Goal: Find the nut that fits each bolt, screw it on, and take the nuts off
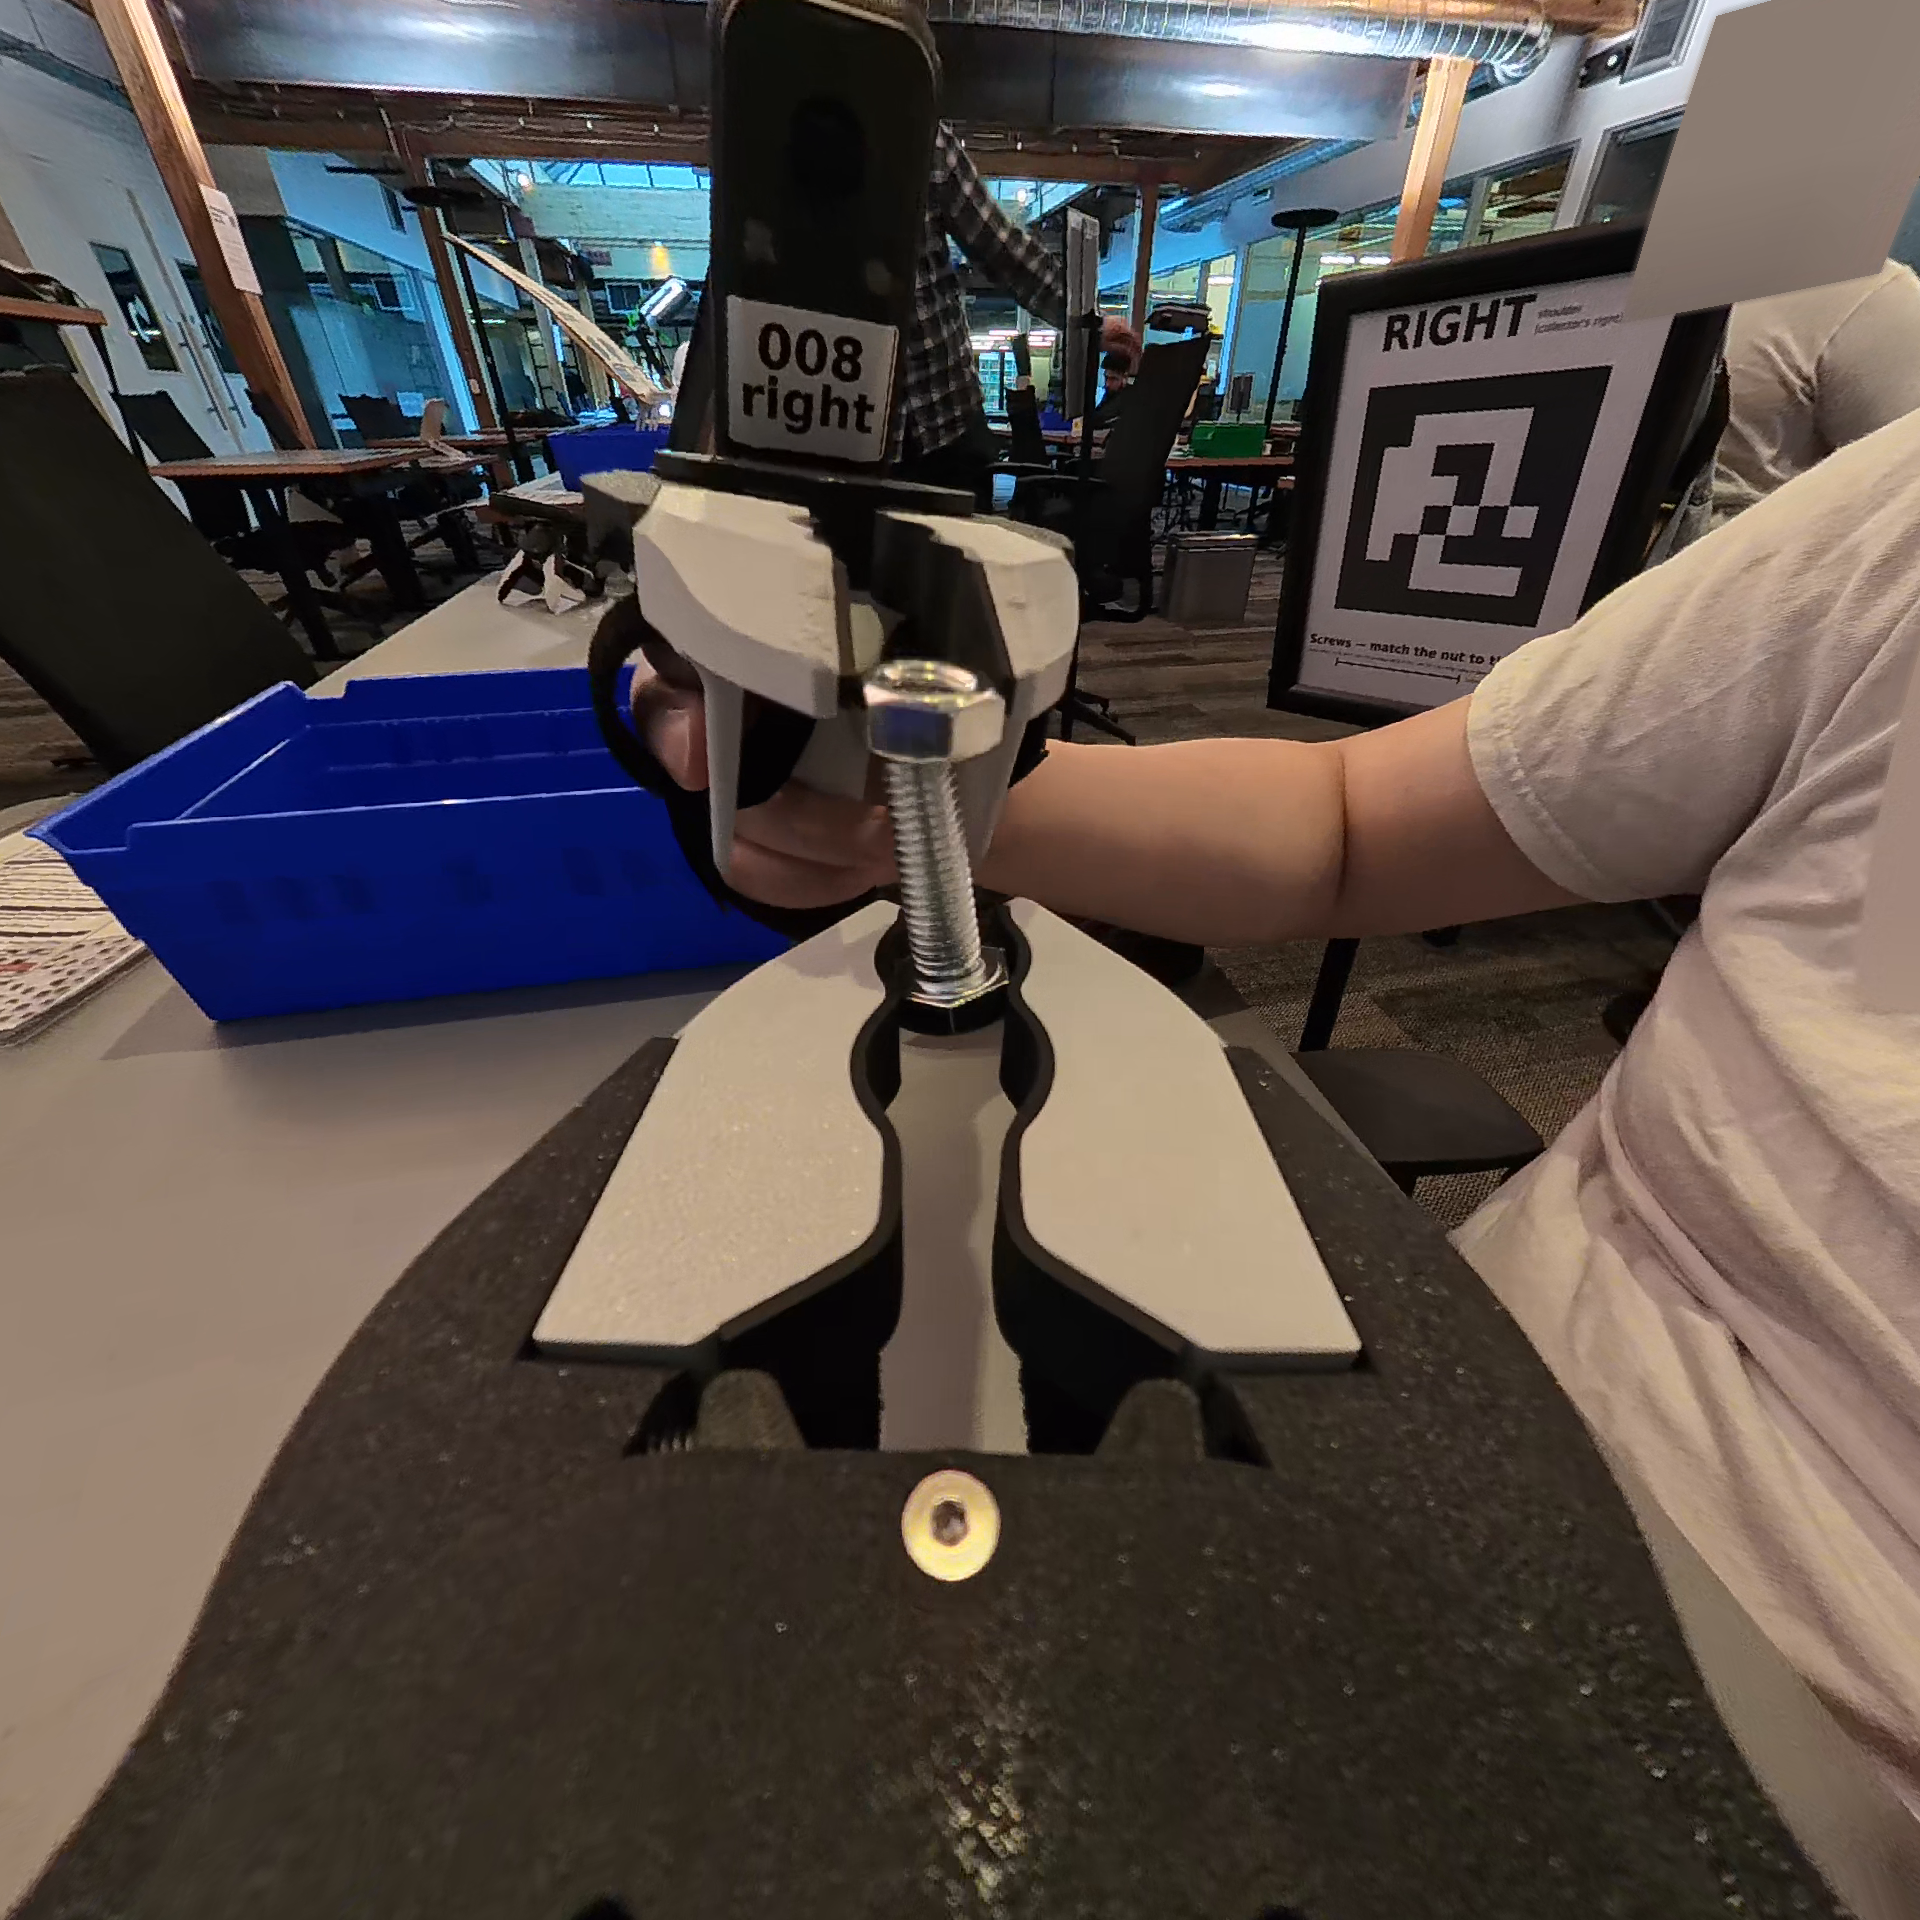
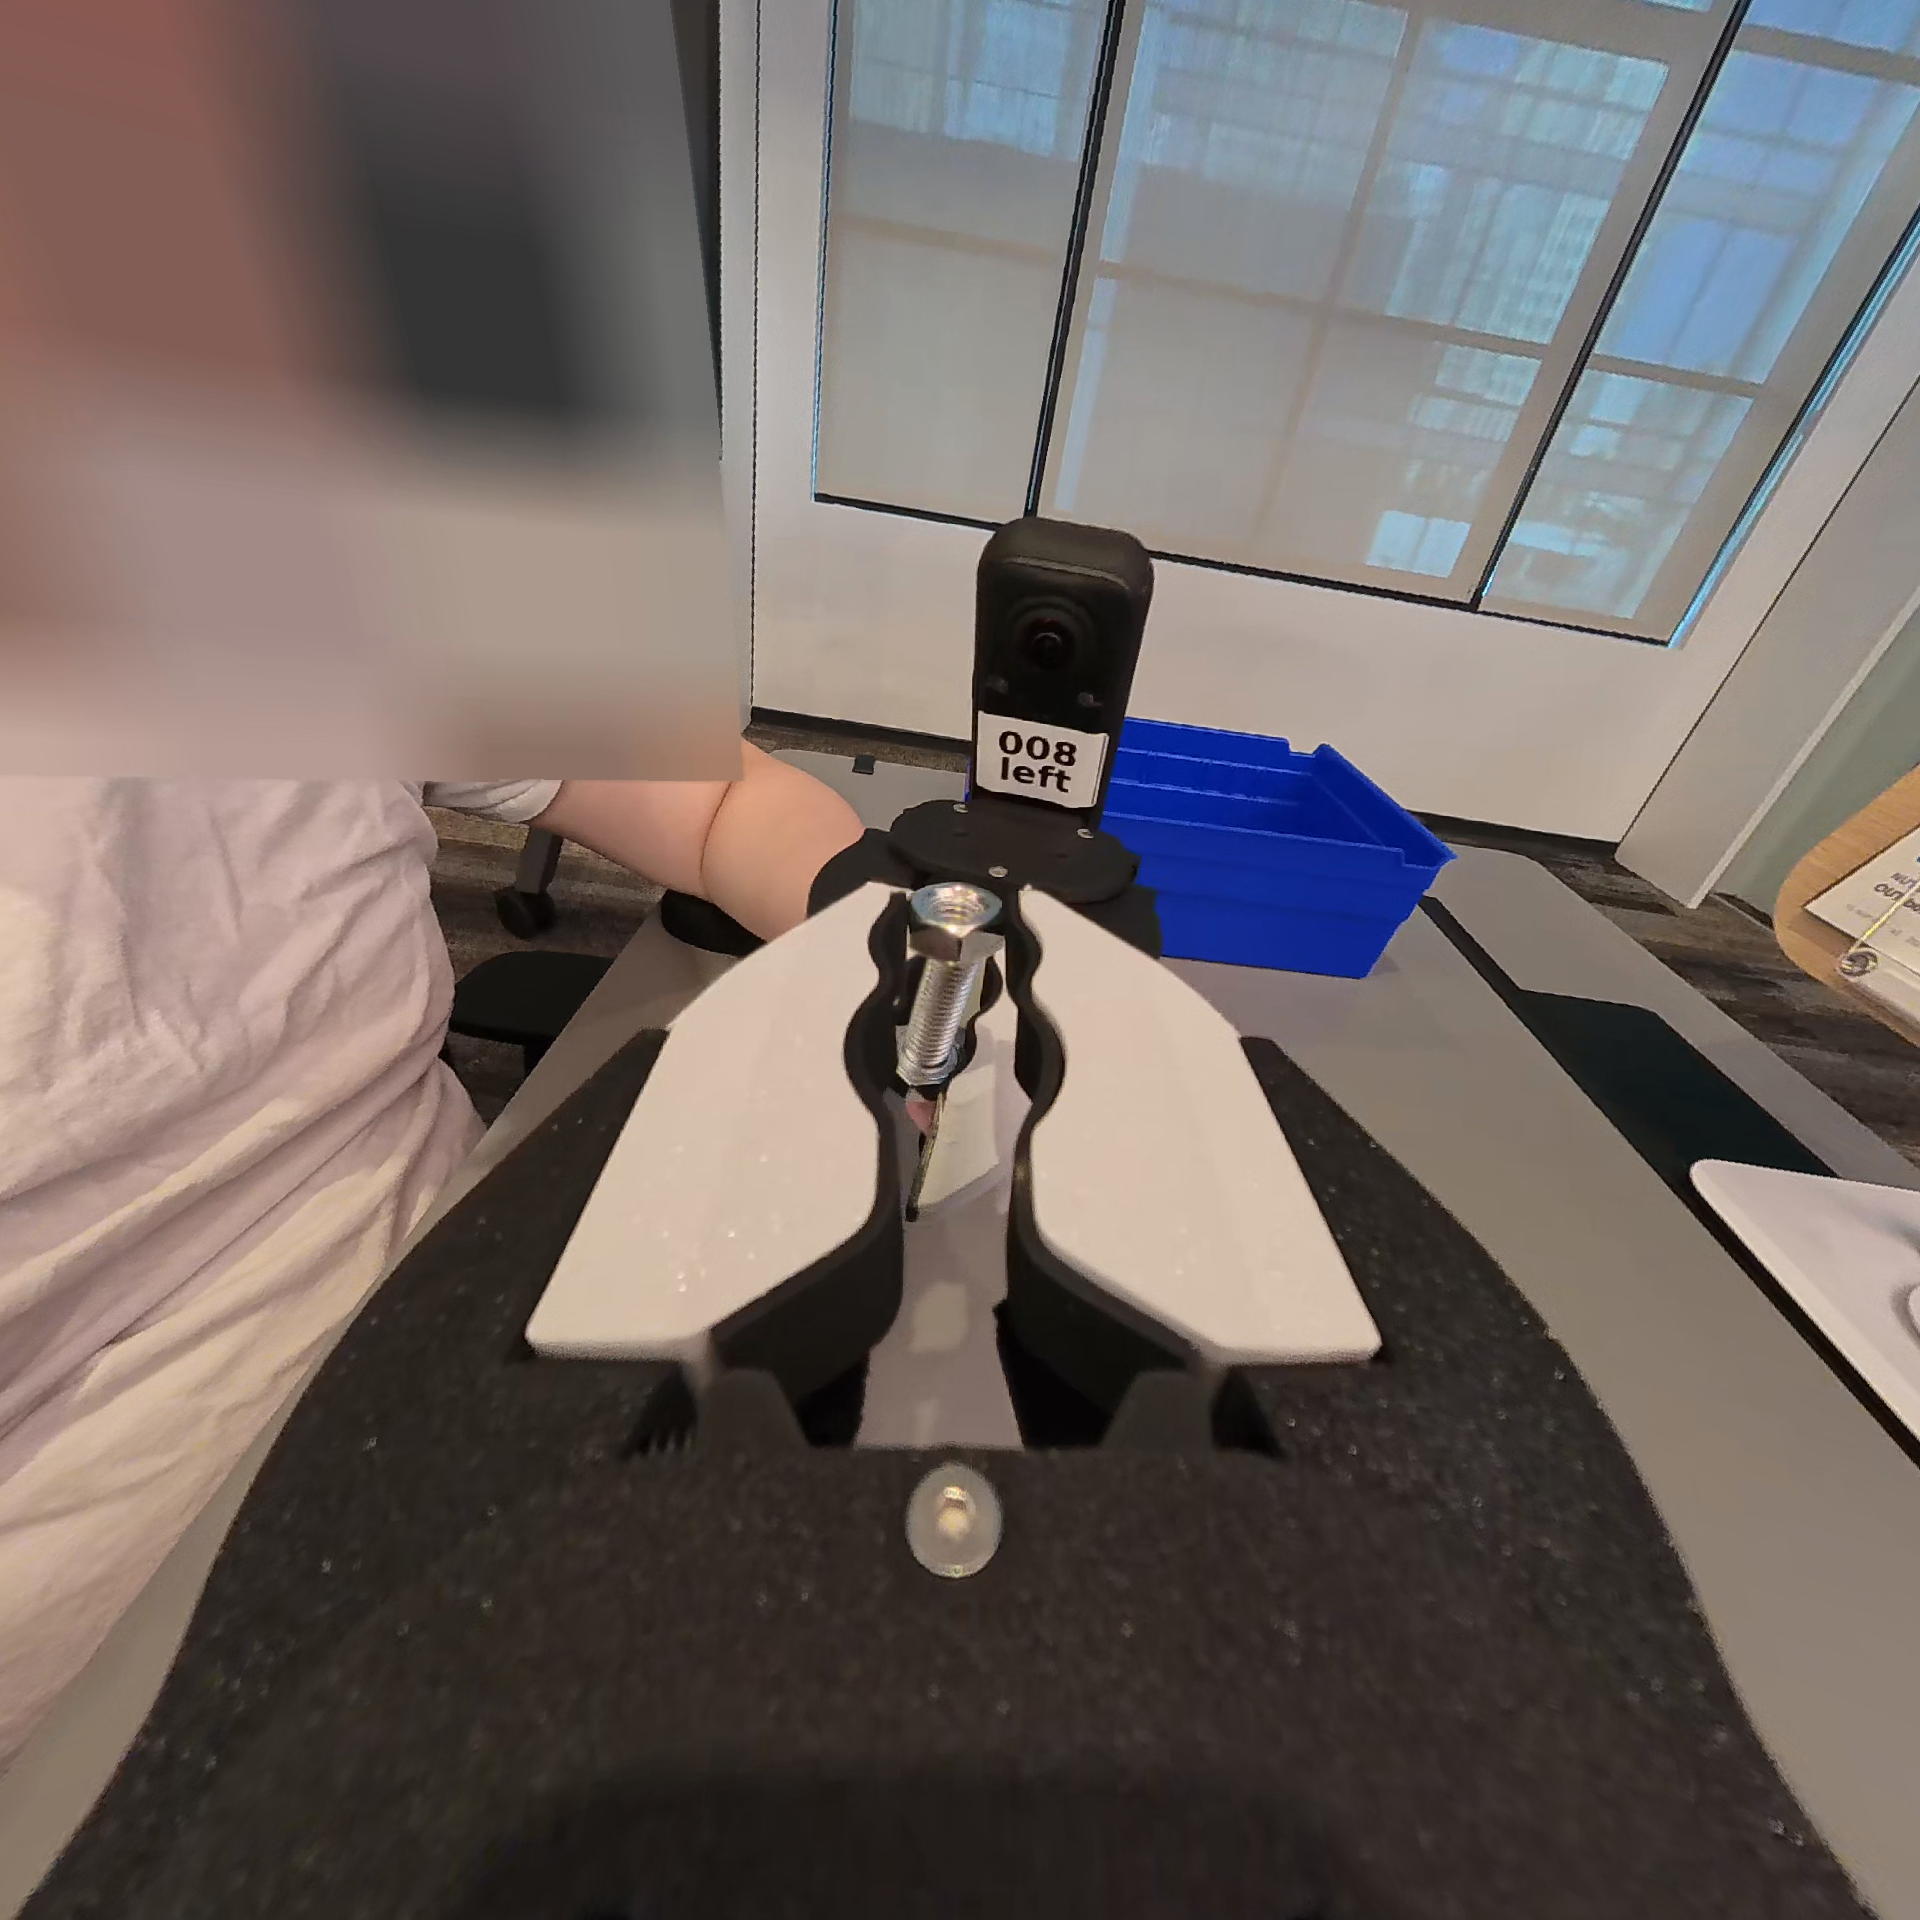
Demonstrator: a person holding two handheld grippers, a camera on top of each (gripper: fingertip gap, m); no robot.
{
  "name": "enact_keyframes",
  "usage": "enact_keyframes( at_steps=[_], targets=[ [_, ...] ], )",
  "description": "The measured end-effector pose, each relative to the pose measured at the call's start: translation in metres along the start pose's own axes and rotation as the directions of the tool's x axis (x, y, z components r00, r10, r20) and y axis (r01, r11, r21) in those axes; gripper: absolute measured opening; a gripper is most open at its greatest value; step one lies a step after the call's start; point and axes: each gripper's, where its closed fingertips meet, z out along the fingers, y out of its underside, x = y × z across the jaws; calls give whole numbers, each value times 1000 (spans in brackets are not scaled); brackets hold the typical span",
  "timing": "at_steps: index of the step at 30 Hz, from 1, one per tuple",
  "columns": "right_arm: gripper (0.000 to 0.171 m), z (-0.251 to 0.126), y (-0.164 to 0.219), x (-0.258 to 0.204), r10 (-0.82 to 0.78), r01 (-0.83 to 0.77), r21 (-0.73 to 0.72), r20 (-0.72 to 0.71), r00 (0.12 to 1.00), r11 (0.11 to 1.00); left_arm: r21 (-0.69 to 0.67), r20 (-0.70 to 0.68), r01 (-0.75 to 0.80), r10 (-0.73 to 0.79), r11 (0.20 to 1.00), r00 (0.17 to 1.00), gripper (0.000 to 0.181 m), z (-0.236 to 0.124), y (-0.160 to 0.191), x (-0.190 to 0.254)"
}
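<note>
The left tool (image 1: 951, 987) is clamped on the nut (image 1: 951, 982); the right tool (image 2: 951, 935) grips the bolt (image 1: 935, 821) by its head. Both are rigid, slick steel, so they are probably best held by their flats.

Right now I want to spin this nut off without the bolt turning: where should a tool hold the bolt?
At the hex head, coming from the side opposite the left tool. Its flats give parallel faces that resist twisting; the round threaded shank would slip, and the nut fills the lower end. The right tool looks placed there.
</note>
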Motion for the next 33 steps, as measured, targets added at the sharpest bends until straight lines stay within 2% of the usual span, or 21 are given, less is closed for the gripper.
enact_keyframes(
  at_steps=[11, 19, 27, 30, 33],
  targets=[
    [17, 2, 6, -6, 70, -67, -49, 56, 996, 997, -25, 2, -88, 88, 996, 996, 13, 0, 4, 2],
    [17, 4, 3, -13, 69, -64, -56, 94, 993, 996, 6, -71, -68, 68, 998, 995, 14, 1, 1, 14],
    [17, 3, 9, 2, 142, -145, -141, -36, 989, 979, -47, 24, -86, 87, 995, 996, 13, -3, 5, -4],
    [17, 1, 12, 0, 97, -105, -194, -50, 994, 975, -82, 22, -104, 106, 991, 994, 13, -2, 9, -4],
    [17, -1, 13, -11, 67, -61, -236, 17, 998, 970, -84, -46, -106, 102, 991, 994, 13, 1, 11, 7]
  ],
)
